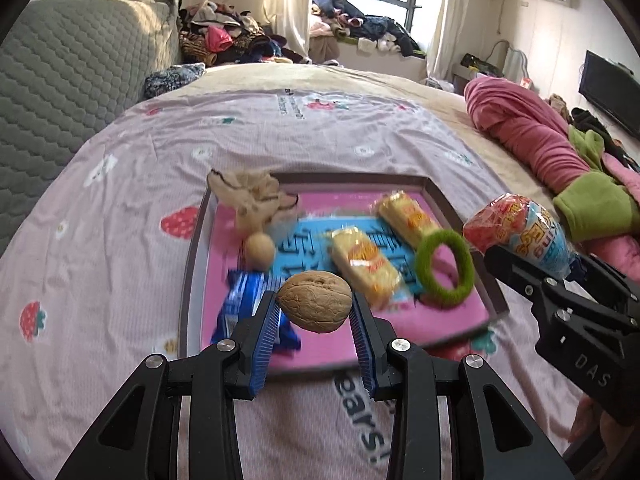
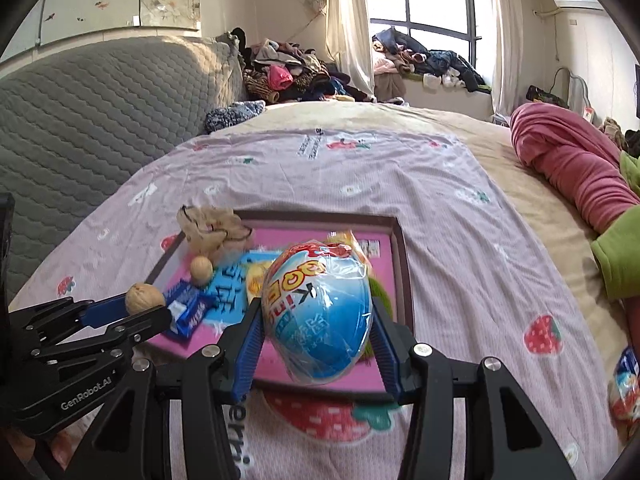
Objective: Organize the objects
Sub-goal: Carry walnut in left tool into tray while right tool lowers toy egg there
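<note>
wrinkled tan walnut [image 1: 315, 302] pinched in left claw [image 1: 315, 312], blue-and-red wrapped egg [image 2: 318, 316] pinched in right claw [image 2: 318, 328]

In the right wrist view the wrapped egg [image 2: 318, 316] is hiding most of the green ring [image 2: 380, 294] and yellow snack packs [image 2: 256, 280]. The tray's [image 1: 196, 248] printed characters are blurring past reading in both views. A red-and-blue packet [image 2: 626, 388] is being cut off at the right edge.

bed [image 1: 120, 208] with pink strawberry-print sheet, dark-rimmed tray [image 1: 464, 216] lying ahead of both tongs, pink-and-green clothing [image 1: 532, 136] heaped right of the right tongs
</note>
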`<state>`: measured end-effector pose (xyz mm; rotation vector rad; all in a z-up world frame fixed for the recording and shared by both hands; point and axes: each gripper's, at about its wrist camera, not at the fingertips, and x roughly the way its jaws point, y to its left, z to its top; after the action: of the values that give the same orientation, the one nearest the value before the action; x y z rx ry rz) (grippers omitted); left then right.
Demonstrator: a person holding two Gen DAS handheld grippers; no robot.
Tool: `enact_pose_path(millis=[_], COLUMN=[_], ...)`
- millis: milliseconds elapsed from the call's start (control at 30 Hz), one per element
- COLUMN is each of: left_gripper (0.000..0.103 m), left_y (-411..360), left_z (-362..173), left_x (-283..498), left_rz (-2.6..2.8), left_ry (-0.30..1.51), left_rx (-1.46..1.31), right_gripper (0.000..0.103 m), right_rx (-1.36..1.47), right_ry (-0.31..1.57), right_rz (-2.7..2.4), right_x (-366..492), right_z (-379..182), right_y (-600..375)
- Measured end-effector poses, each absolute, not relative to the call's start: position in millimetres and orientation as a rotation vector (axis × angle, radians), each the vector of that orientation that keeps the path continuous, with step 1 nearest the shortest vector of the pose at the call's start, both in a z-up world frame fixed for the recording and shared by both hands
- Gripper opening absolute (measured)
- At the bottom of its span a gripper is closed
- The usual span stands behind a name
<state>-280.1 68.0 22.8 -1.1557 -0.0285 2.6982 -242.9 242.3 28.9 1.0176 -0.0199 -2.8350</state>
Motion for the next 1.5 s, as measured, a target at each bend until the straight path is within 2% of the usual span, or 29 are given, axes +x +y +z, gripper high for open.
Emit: enact_pose_path(millis=[467,1500], left_gripper=[0.037,0.037], left_y=[76,99], left_z=[4,-45], left_x=[-324,-332], left_rz=[2.709,2.66], left_ry=[-0.064,0.081], left_rx=[-1.135,-1.217], right_gripper=[0.05,0.051], right_rx=[0.976,1.197], right_ry=[-0.046,0.066], right_rz=[-2.813,-2.692], right_x=[-267,-284], right_z=[10,-45], right_y=[247,233])
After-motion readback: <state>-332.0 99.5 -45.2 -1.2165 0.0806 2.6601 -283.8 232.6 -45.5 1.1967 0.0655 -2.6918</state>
